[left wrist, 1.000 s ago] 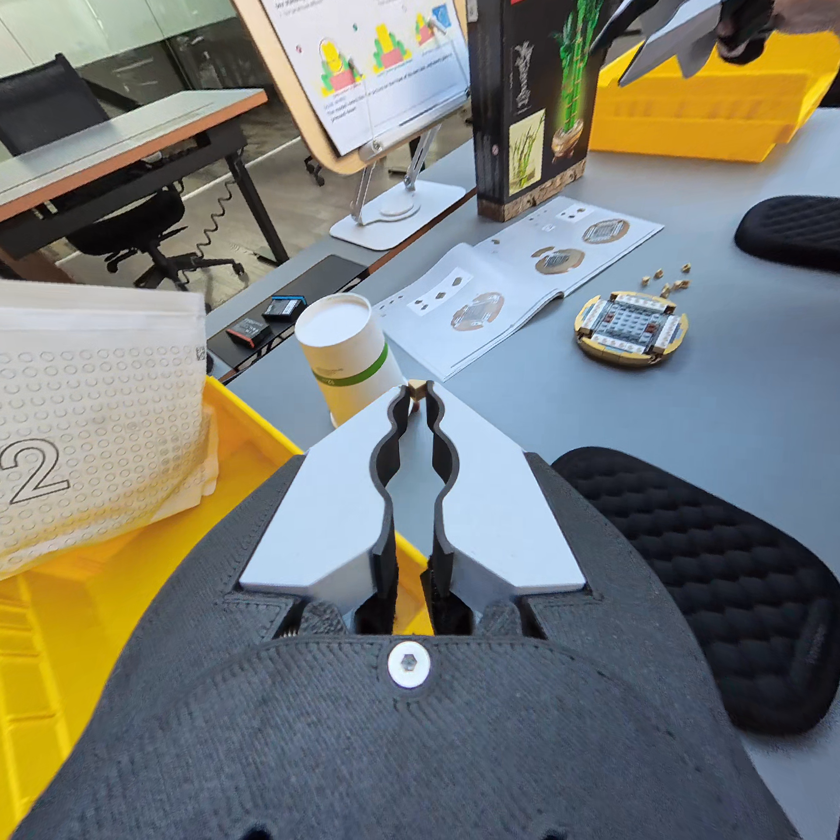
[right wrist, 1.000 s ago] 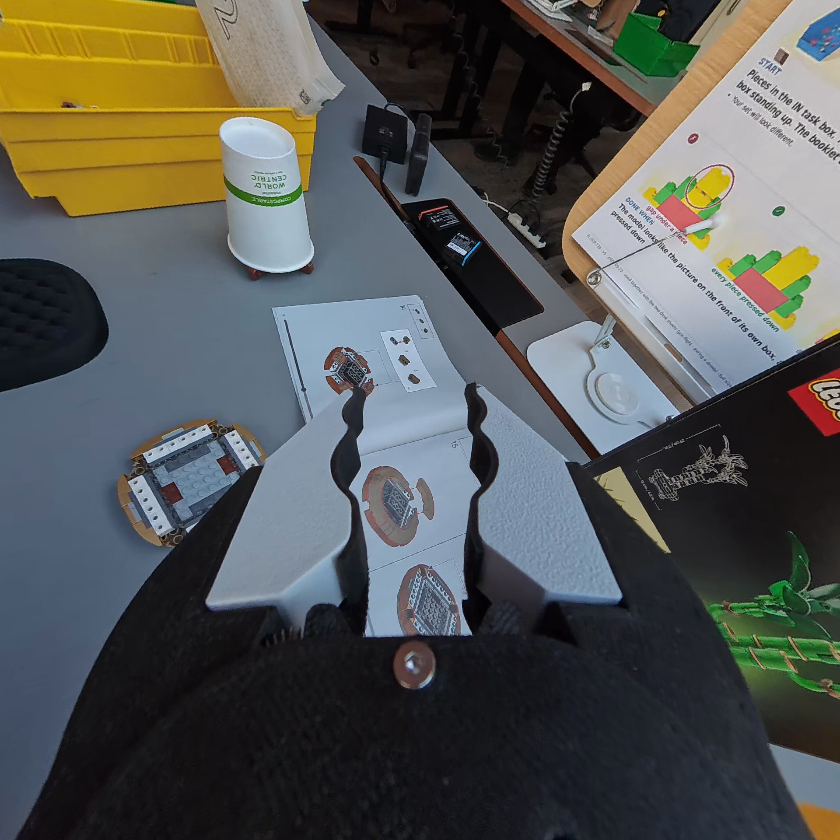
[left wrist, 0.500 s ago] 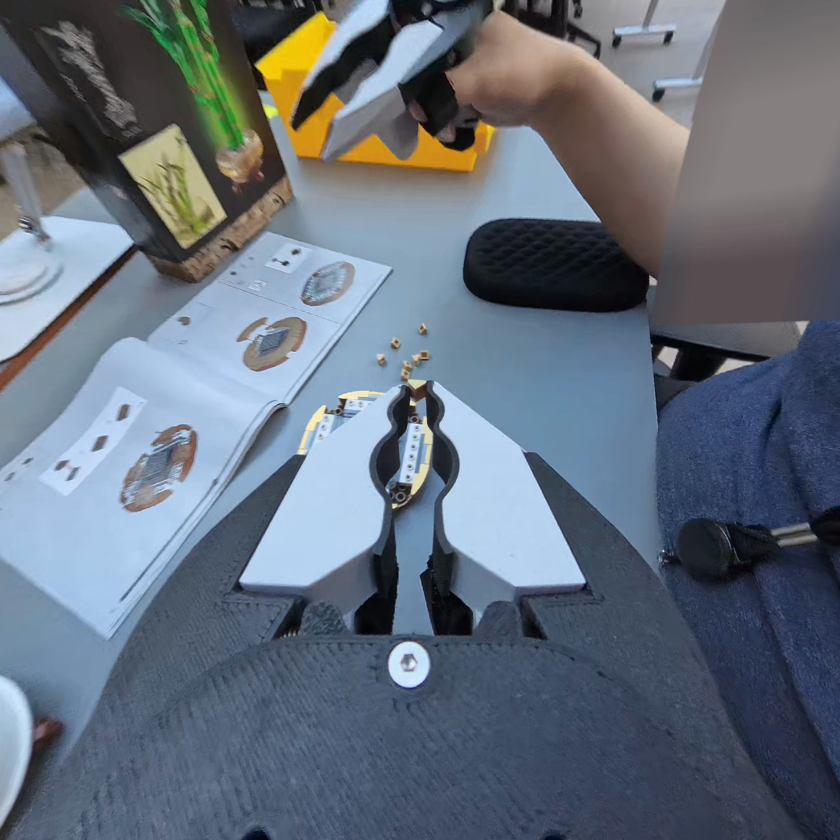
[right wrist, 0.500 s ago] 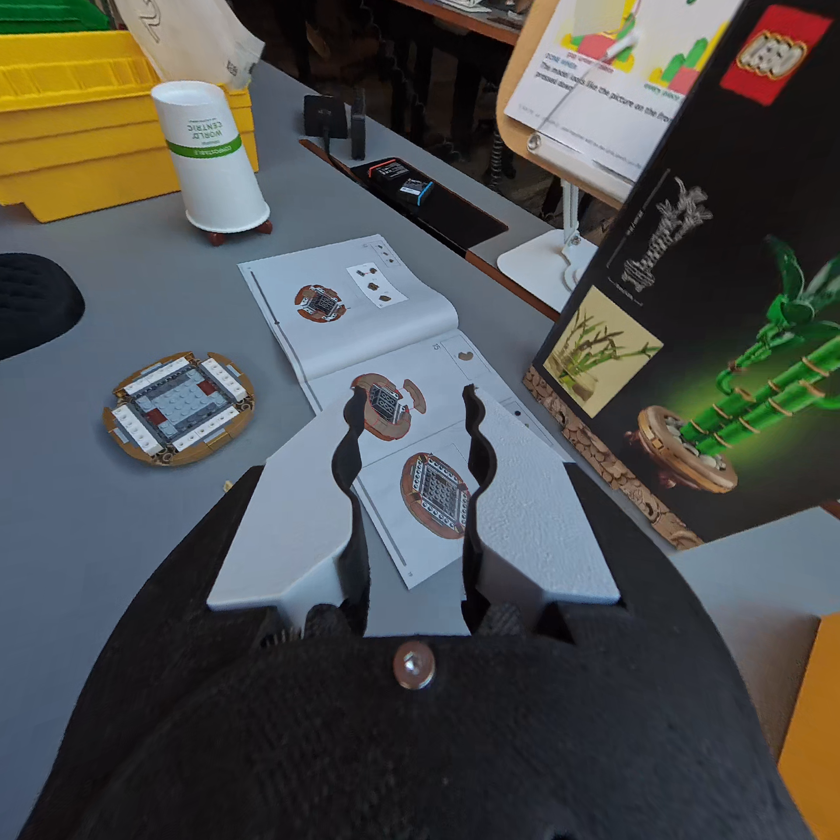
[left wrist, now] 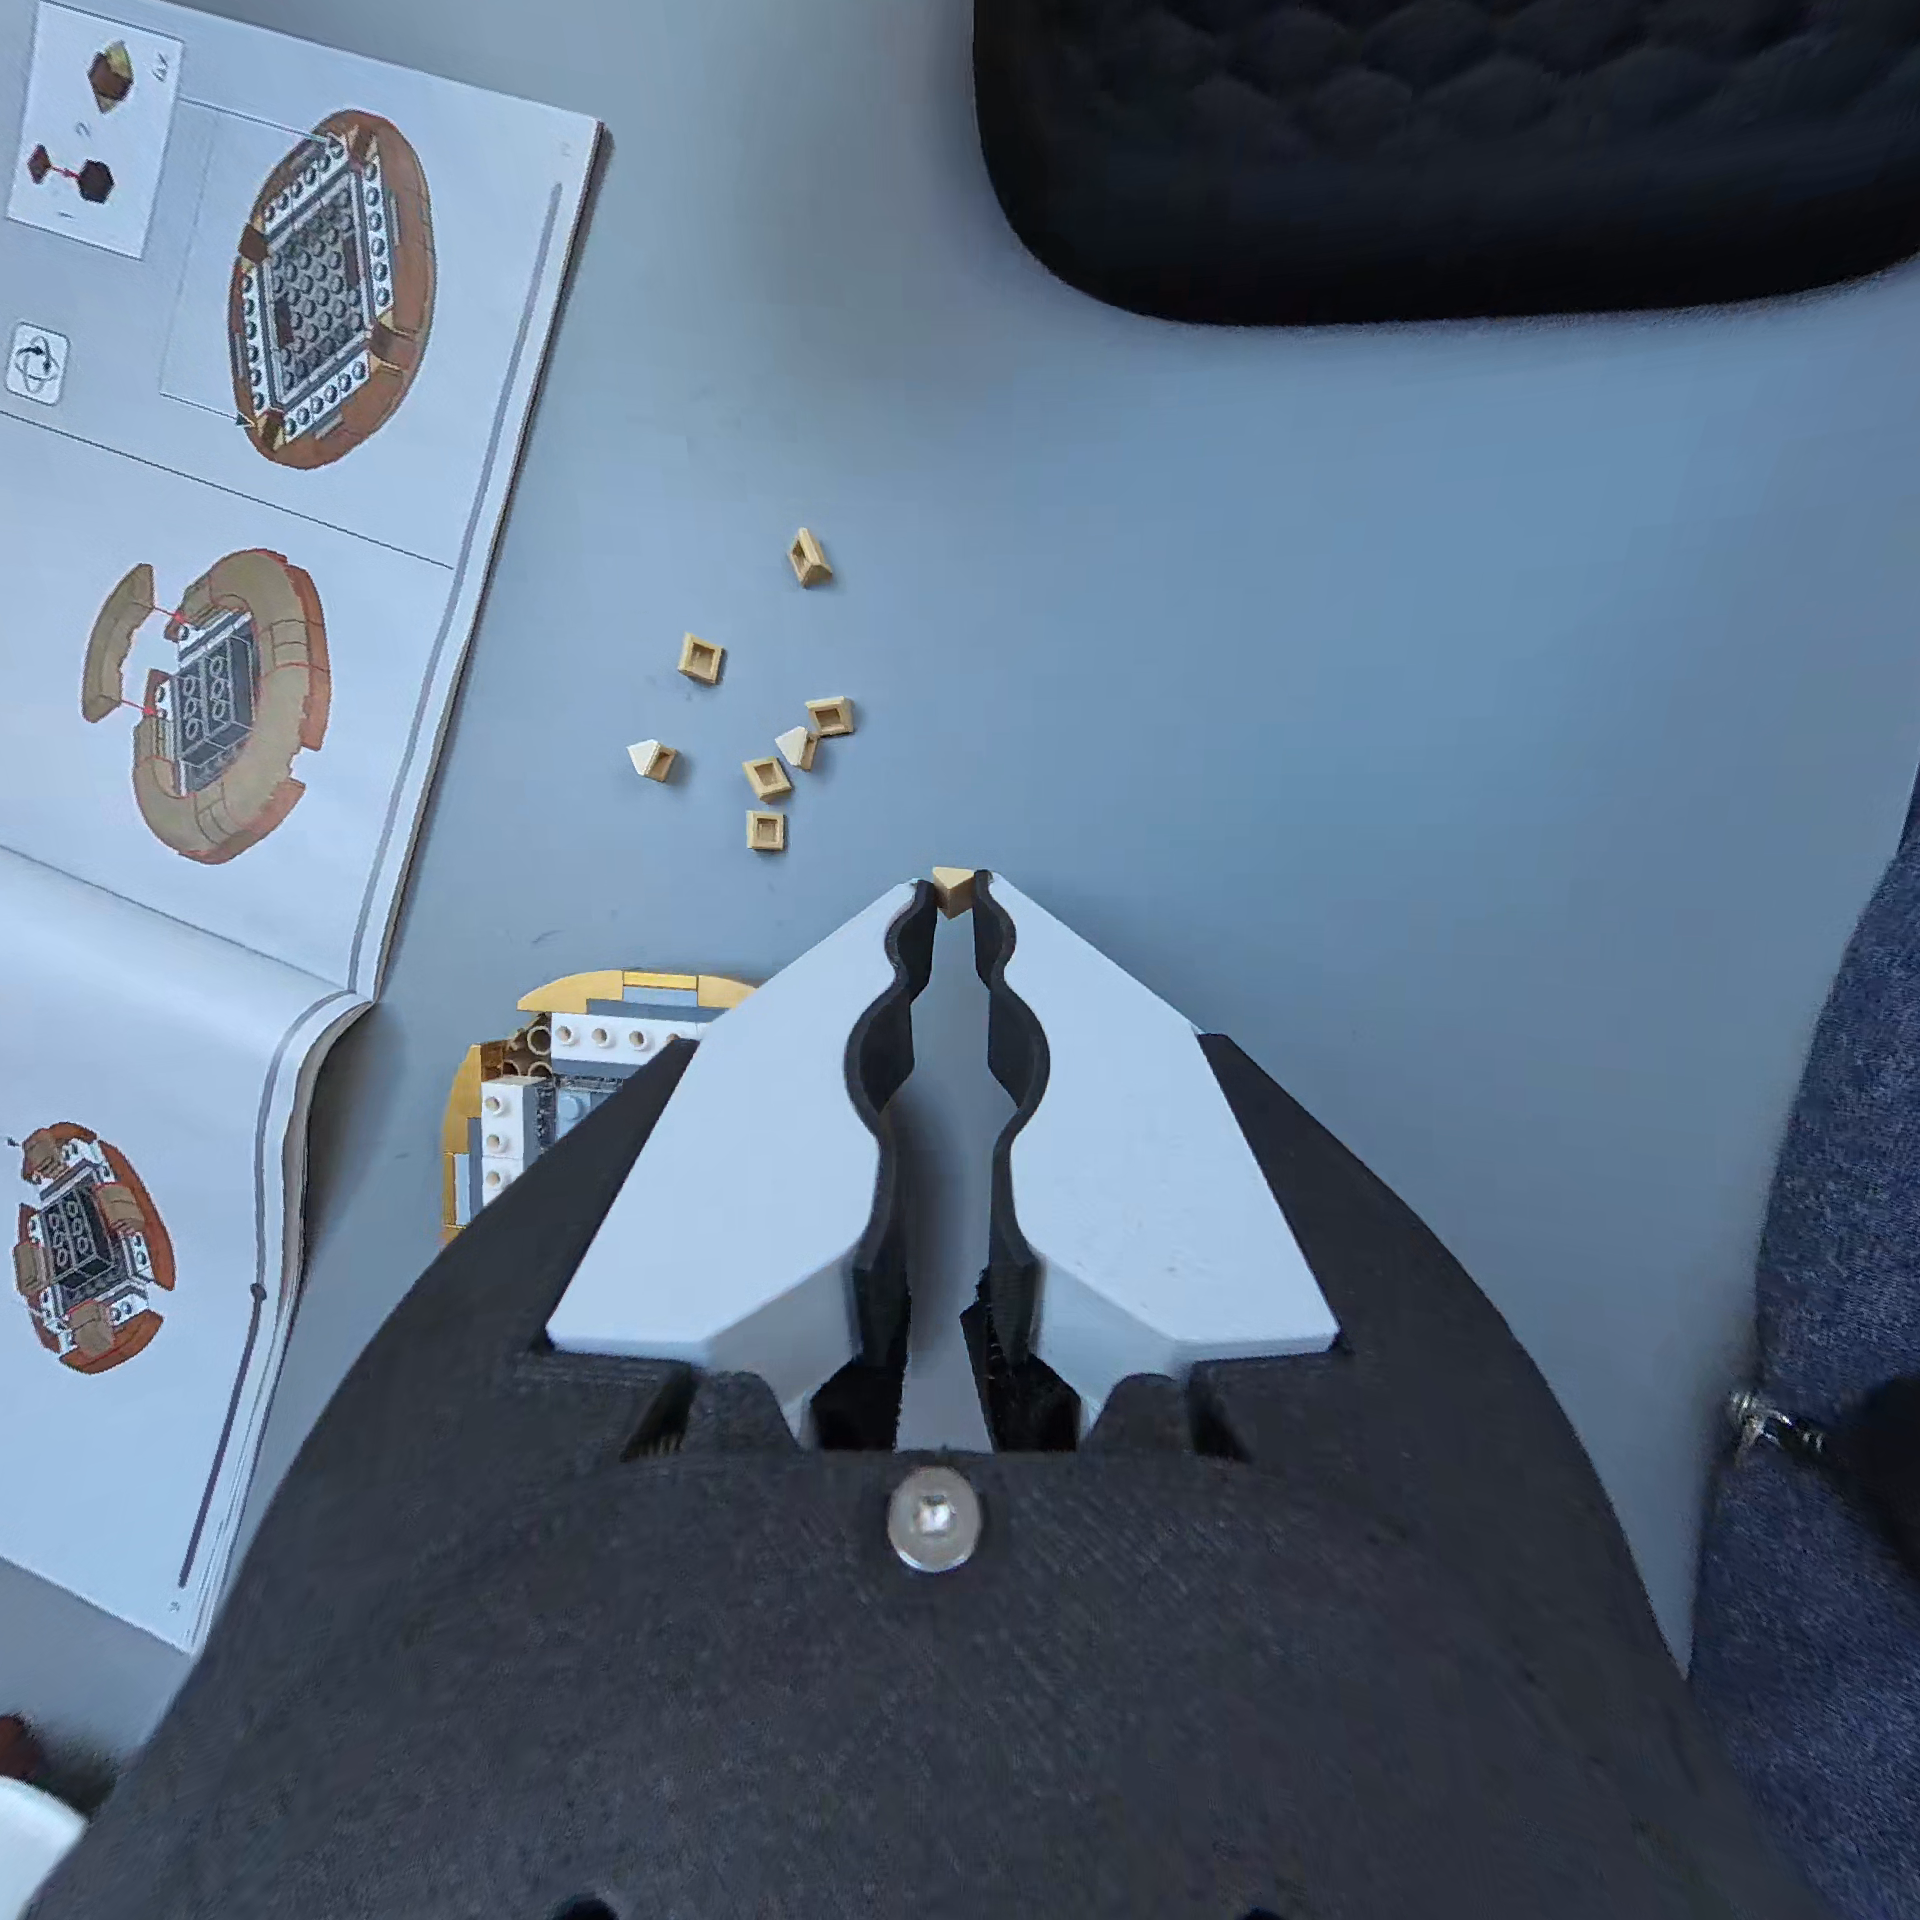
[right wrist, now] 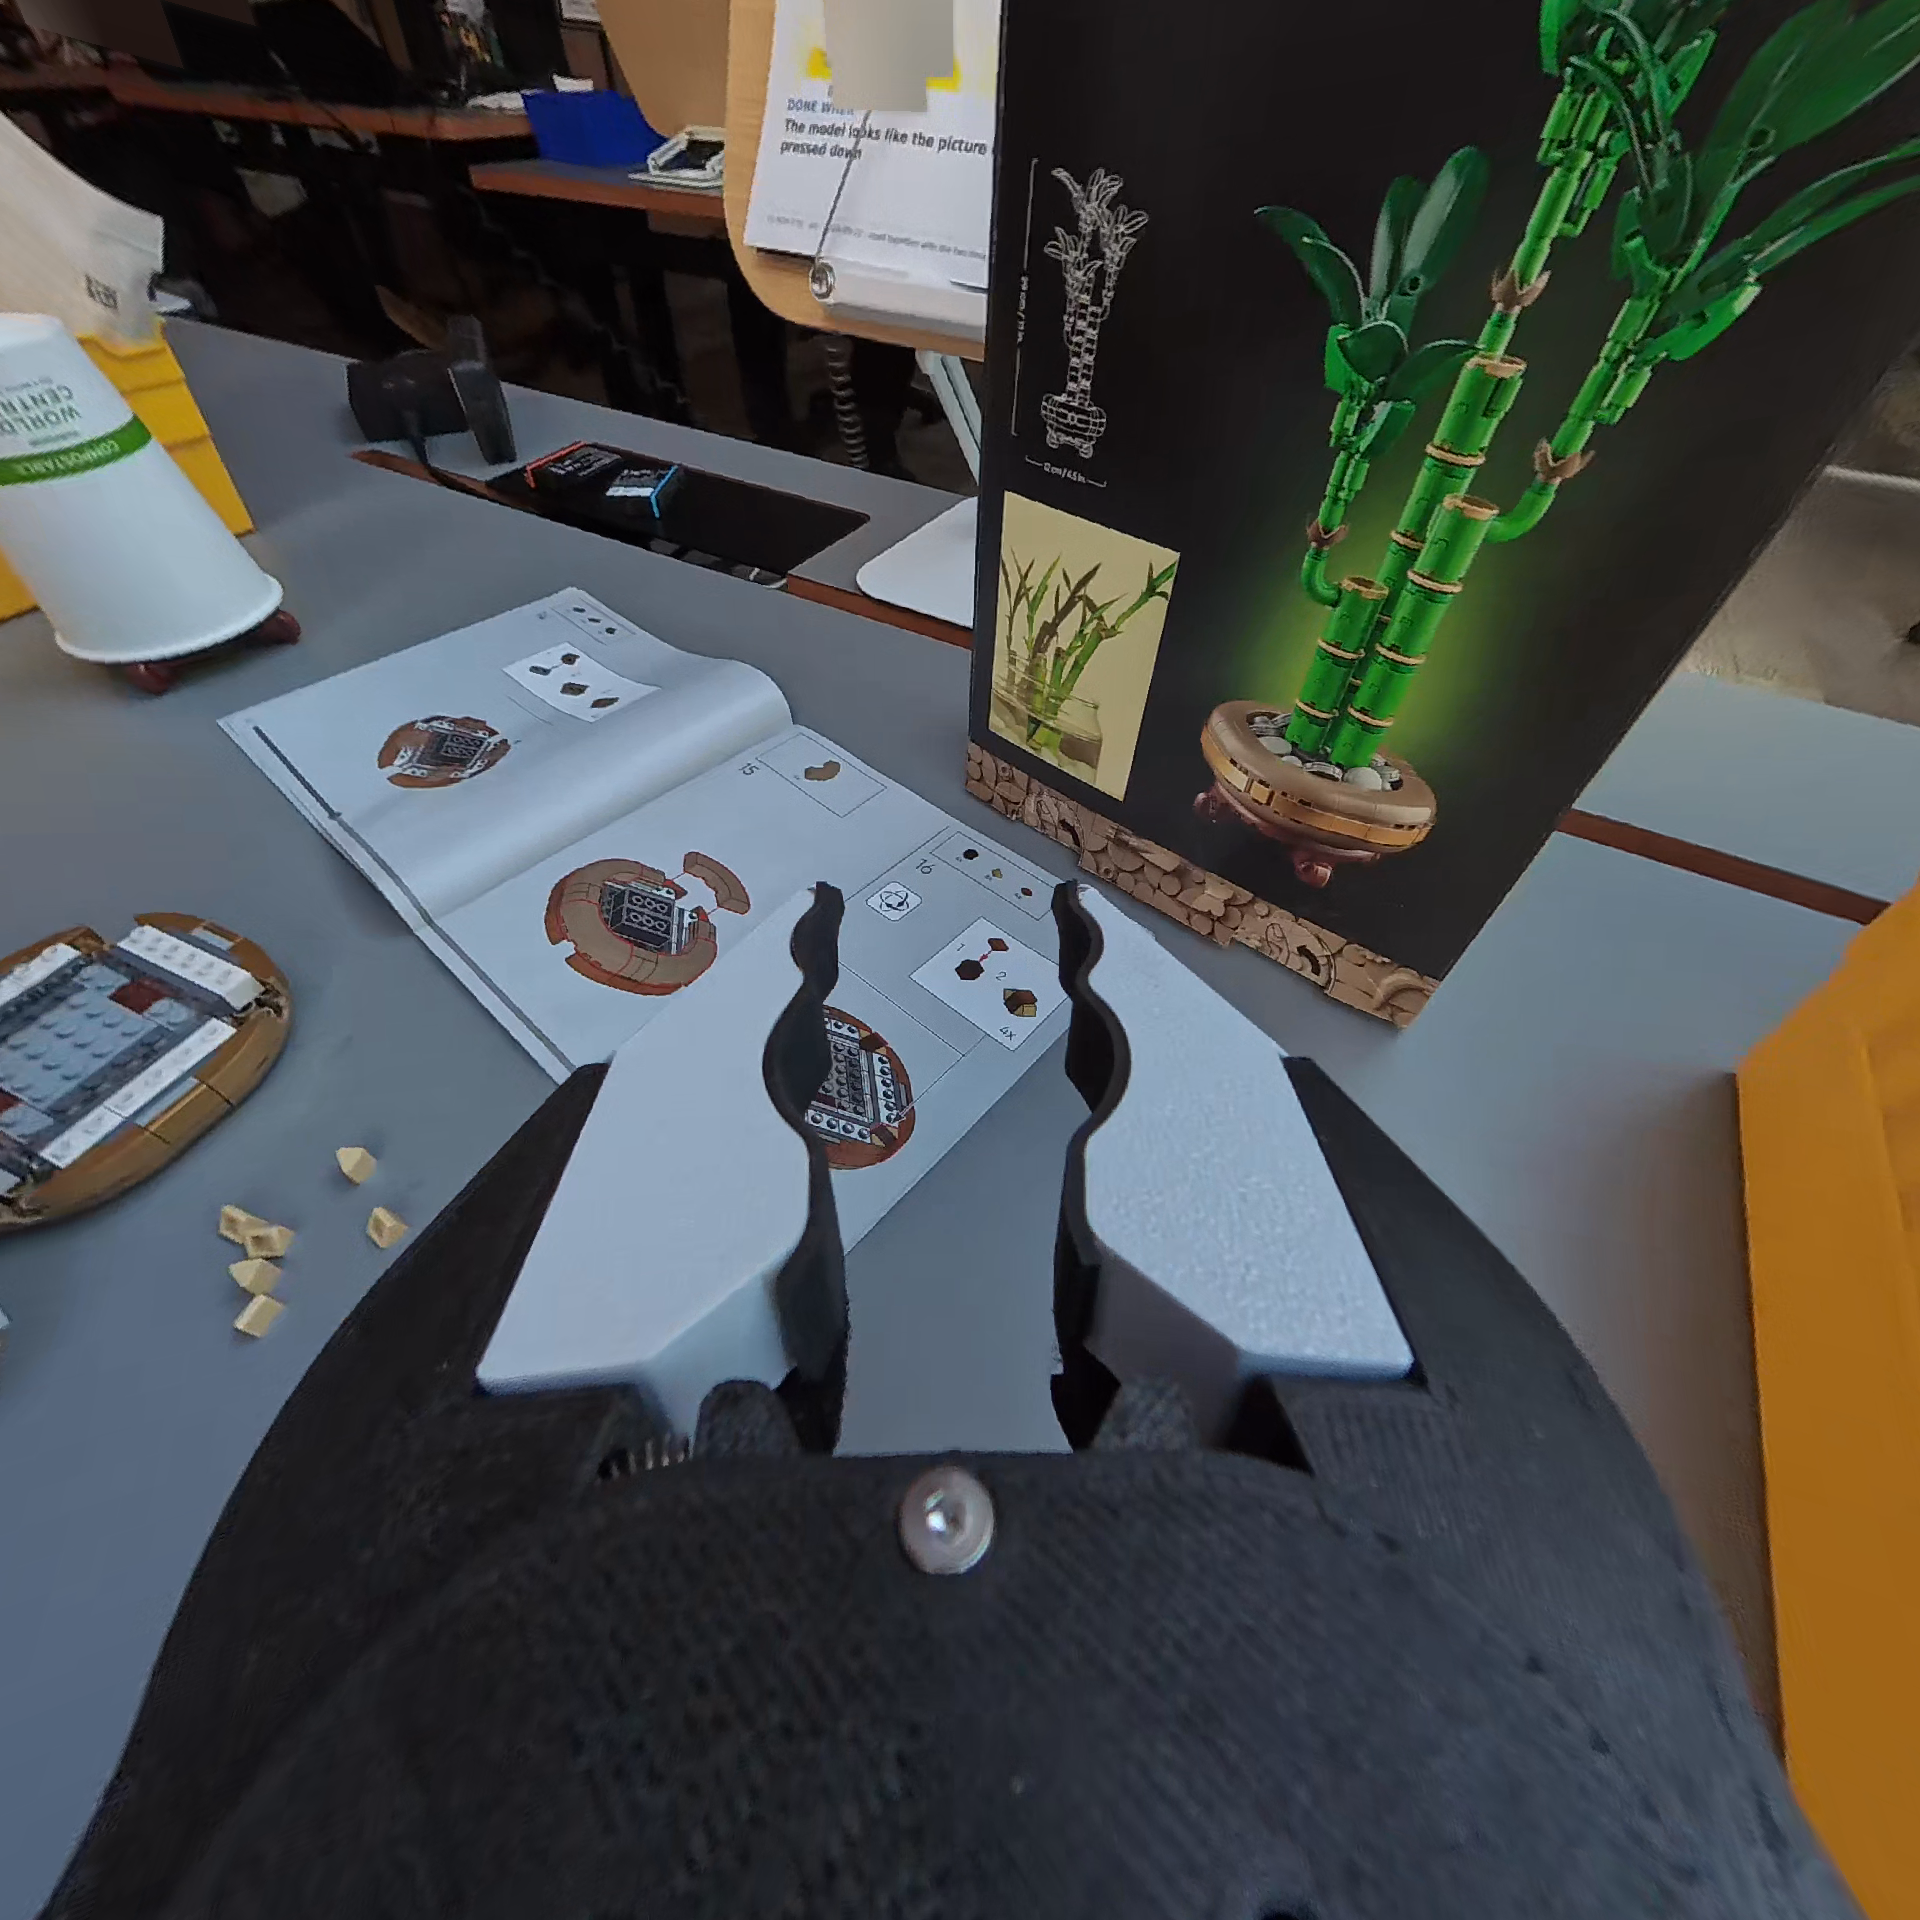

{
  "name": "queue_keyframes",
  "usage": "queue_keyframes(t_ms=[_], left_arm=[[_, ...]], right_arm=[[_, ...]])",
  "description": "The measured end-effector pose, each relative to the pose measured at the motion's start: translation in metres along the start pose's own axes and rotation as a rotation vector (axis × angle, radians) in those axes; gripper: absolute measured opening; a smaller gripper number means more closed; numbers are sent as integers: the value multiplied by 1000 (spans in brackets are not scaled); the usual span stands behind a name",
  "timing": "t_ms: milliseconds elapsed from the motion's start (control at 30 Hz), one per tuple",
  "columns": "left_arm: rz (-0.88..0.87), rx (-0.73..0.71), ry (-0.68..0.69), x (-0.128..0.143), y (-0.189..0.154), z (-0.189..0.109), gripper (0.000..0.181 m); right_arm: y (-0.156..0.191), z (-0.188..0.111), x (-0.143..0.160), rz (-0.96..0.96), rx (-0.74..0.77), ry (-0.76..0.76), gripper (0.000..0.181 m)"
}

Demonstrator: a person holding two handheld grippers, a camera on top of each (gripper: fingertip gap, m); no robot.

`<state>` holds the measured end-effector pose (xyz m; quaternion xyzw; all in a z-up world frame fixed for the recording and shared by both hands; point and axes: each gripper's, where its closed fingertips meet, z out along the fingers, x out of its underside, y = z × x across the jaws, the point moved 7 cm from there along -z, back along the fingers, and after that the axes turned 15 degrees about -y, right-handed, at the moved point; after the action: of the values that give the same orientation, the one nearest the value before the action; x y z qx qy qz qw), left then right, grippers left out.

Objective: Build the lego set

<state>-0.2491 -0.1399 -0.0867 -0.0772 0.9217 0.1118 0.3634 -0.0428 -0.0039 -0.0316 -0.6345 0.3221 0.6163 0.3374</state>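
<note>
Pinching 1 tan piece, left gripper nearly closed; right gripper gapes empty.

Your left gripper body hides most of round base. Wrist pad cut by top edge. In right view, base and paper cup cut by left edge; loose tan pieces blurred, shapes unclear.
</note>
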Motion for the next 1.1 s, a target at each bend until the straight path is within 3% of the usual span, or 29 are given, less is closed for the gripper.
queue_keyframes(t_ms=[33, 433, 833, 1100], left_arm=[[4, -1, 18, -1, 1, 2, 6], [15, -1, 69, -8, -2, 25, 5], [4, -13, 56, -9, 1, 28, 6], [-118, -35, -37, -6, 8, 23, 24]], right_arm=[[-2, -2, -2, 35, 14, -11, 42], [-9, -19, -23, 151, 40, -159, 42], [-8, -17, -20, 144, 31, -132, 42], [-8, -15, -15, 135, 33, -104, 42]])
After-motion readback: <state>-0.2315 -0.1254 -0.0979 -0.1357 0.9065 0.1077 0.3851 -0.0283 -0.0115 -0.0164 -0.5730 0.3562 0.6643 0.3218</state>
